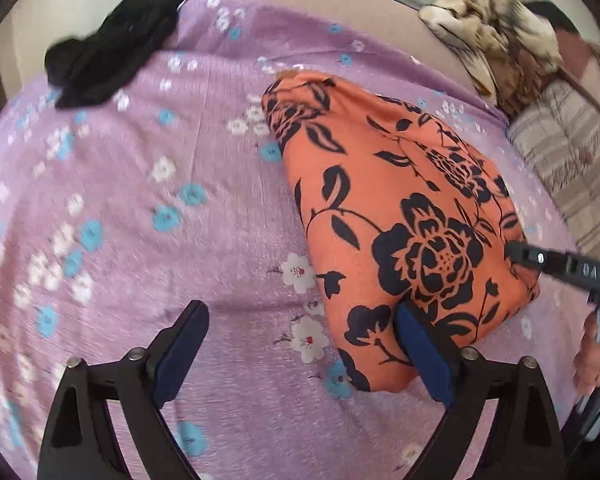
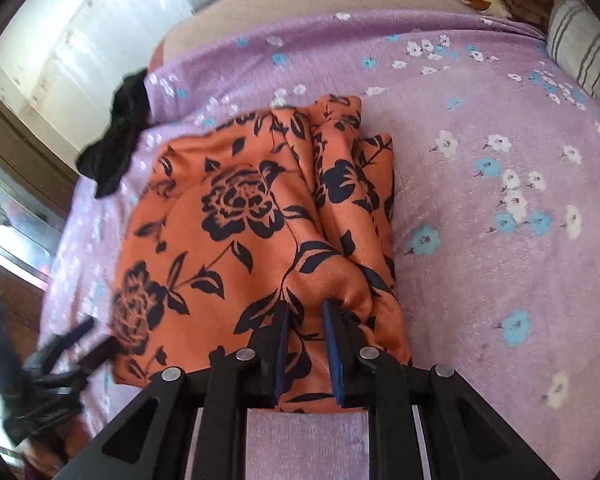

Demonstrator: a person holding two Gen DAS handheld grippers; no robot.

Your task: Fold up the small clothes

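An orange garment with a black flower print (image 1: 396, 216) lies folded on the purple flowered bedspread (image 1: 140, 200). My left gripper (image 1: 300, 312) is open and empty, low over the bedspread at the garment's near left edge; its right finger (image 1: 420, 352) touches the cloth. In the right wrist view the garment (image 2: 228, 232) lies in bunched folds. My right gripper (image 2: 306, 312) is shut on a fold of its near edge. The right gripper also shows in the left wrist view (image 1: 556, 268), and the left gripper, blurred, in the right wrist view (image 2: 84, 340).
A black garment (image 1: 108, 52) lies crumpled at the far left edge of the bed. A brown and cream patterned cloth (image 1: 496, 32) and a striped pillow (image 1: 568, 156) lie at the far right. A wall and window frame (image 2: 40, 80) are beyond the bed's left side.
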